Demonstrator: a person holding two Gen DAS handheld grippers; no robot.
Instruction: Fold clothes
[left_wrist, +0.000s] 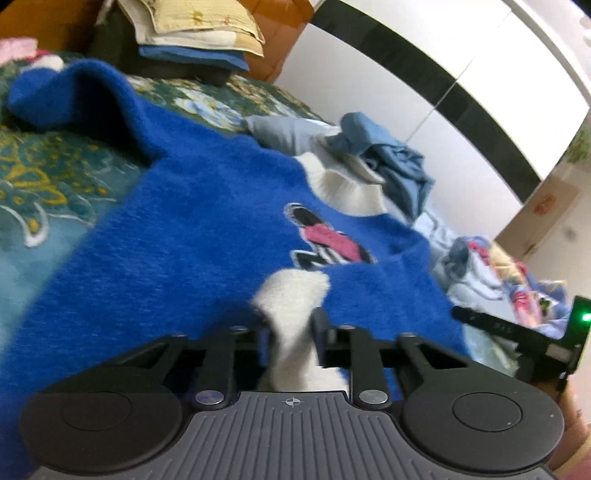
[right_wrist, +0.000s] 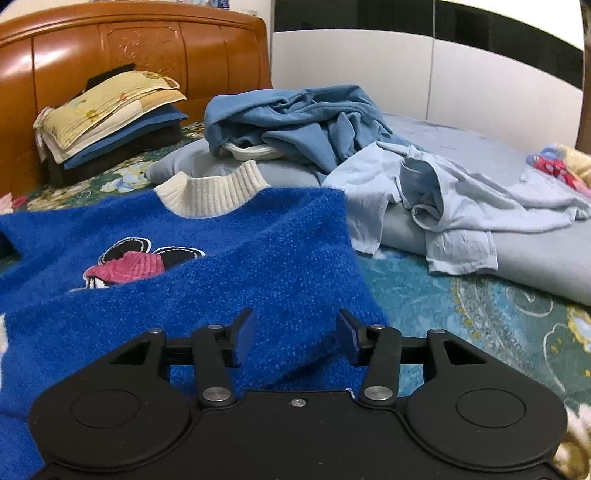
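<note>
fuzzy blue sweater (right_wrist: 221, 258): left tool (left_wrist: 291, 325) pinches its ribbed white cuff (left_wrist: 291, 295), right tool (right_wrist: 295, 336) wide.

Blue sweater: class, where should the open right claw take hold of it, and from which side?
Grip the sweater at its right edge, coming in low from the right. The right claw is open above that folded-over sleeve layer, and the edge lies free on the bedspread.

Fuzzy knit sweater (right_wrist: 229, 280) with ribbed collar (right_wrist: 214, 194) — glossy wooden headboard (right_wrist: 140, 48) behind.
</note>
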